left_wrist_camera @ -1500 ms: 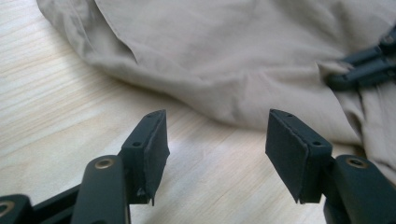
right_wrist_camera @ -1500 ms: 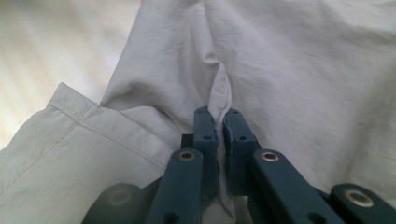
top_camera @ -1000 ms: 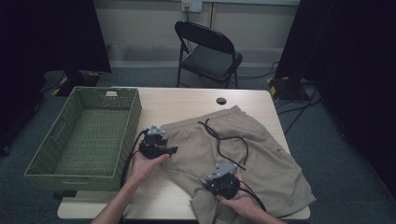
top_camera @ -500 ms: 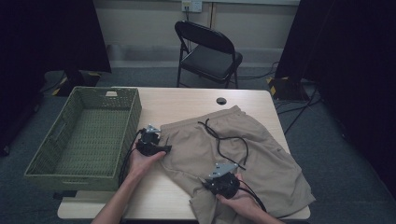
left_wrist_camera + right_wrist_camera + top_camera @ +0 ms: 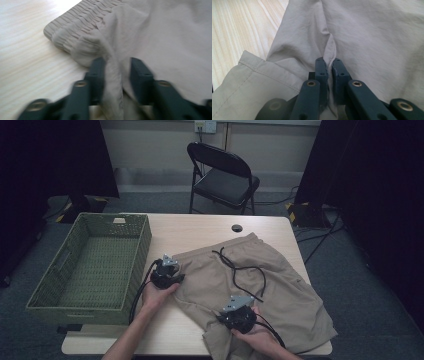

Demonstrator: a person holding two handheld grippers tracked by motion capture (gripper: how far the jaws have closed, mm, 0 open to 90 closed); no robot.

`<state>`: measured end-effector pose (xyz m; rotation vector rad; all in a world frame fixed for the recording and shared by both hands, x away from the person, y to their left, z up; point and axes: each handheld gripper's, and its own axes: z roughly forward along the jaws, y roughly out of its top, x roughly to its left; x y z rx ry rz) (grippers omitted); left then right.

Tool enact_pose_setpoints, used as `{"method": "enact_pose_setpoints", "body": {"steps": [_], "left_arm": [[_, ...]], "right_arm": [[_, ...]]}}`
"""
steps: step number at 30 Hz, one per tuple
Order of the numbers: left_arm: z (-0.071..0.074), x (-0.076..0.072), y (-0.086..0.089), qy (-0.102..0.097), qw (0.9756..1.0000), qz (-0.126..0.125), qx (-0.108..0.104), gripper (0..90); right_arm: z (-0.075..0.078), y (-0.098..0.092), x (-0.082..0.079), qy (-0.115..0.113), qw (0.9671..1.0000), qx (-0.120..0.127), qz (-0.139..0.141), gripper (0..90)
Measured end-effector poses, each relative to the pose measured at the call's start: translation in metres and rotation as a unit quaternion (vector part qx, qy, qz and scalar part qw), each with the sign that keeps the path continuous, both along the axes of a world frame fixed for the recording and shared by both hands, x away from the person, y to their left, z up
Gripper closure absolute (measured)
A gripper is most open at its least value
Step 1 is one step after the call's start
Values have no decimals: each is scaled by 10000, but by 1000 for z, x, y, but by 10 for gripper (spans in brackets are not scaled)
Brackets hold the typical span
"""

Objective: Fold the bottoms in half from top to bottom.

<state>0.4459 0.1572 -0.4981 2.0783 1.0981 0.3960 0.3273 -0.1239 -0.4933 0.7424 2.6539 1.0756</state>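
Beige shorts (image 5: 280, 290) with a black drawstring (image 5: 245, 267) lie spread over the right half of the light wooden table (image 5: 200, 230). My left gripper (image 5: 176, 279) is at the shorts' left edge by the elastic waistband (image 5: 75, 22). Its jaws have just been closing and straddle a raised fold of cloth (image 5: 113, 72), with a gap still showing beside the right jaw. My right gripper (image 5: 225, 316) is near the front edge of the table. In the right gripper view this gripper (image 5: 330, 67) is shut on a pinched ridge of the shorts' fabric (image 5: 329, 45).
A green woven basket (image 5: 142, 245) stands on the table's left, close to my left hand. A black folding chair (image 5: 220, 175) is behind the table. A round black grommet (image 5: 237, 228) sits near the far edge. Bare wood lies between basket and shorts.
My left gripper has shifted slightly at the shorts' left edge, turning a little toward the cloth. The right gripper and the shorts have stayed put.
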Motion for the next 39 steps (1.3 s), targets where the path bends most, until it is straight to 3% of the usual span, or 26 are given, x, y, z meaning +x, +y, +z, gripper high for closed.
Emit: {"method": "enact_pose_setpoints", "body": {"steps": [1,3,6,10,16,23,26,28,31,33,35,39], "left_arm": [[0,0,0,46,10000,-28,-67,814],[0,1,1,136,9997,6,-196,857],[-1,2,4,282,9989,17,-375,873],[2,1,6,294,9984,0,-479,875],[14,1,12,175,9965,70,-820,875],[27,-6,11,75,9960,-108,-879,875],[37,-9,11,-28,9942,-164,-1064,874],[44,-12,11,-22,9929,-73,-1186,872],[53,-15,8,-155,9935,-191,-1113,874],[58,-15,10,-186,9910,-180,-1311,875],[63,-16,11,-271,9904,-200,-1343,875],[71,-18,15,-290,9860,-138,-1636,875]], "right_arm": [[0,0,0,4,10000,-9,14,849],[1,0,0,45,10000,-3,13,851],[2,-1,2,116,9999,53,14,859],[9,-3,2,106,9996,254,25,864],[19,-7,0,76,9985,542,29,866],[29,-14,4,73,9966,815,-38,867],[34,-17,2,26,9962,872,-33,867],[38,-20,2,-42,9959,901,-23,867],[42,-25,2,-80,9951,978,-64,867],[44,-27,2,-91,9948,1008,-77,867],[45,-29,1,-97,9945,1040,-74,868],[52,-29,-1,-103,9936,1117,-90,870]]}}
